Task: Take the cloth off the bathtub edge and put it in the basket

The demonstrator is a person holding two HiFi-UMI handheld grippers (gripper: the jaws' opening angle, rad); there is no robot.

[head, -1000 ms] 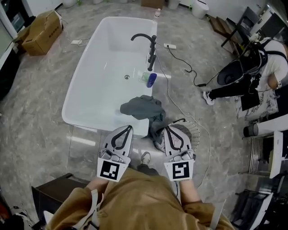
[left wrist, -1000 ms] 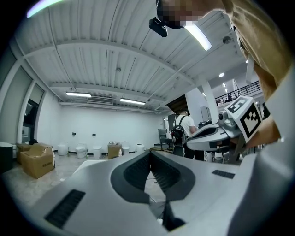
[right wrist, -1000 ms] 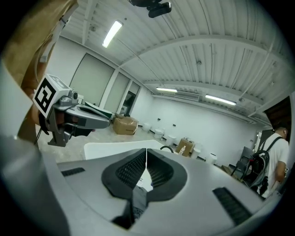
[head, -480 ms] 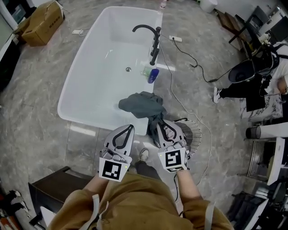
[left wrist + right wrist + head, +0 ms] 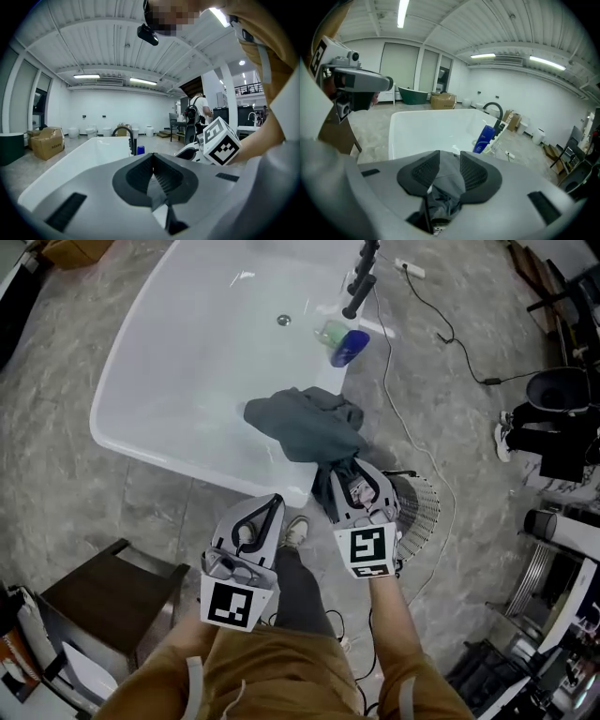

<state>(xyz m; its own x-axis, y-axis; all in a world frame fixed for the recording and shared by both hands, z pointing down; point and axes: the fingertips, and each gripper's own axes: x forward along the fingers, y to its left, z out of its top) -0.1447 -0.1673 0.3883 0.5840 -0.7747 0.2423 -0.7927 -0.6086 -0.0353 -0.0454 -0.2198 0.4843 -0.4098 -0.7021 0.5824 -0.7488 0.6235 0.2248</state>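
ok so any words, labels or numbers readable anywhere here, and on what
No text can be read clearly.
Blue bottle: label print, too blurred to read.
Cardboard box: faint print on its side, too small to read.
Left cube, right cube: black square patterns only, no letters.

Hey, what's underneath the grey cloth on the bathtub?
The cloth drapes over the white bathtub rim, hiding that stretch. Its hanging end sits between the right hand-held gripper's jaws, which have just been opening.
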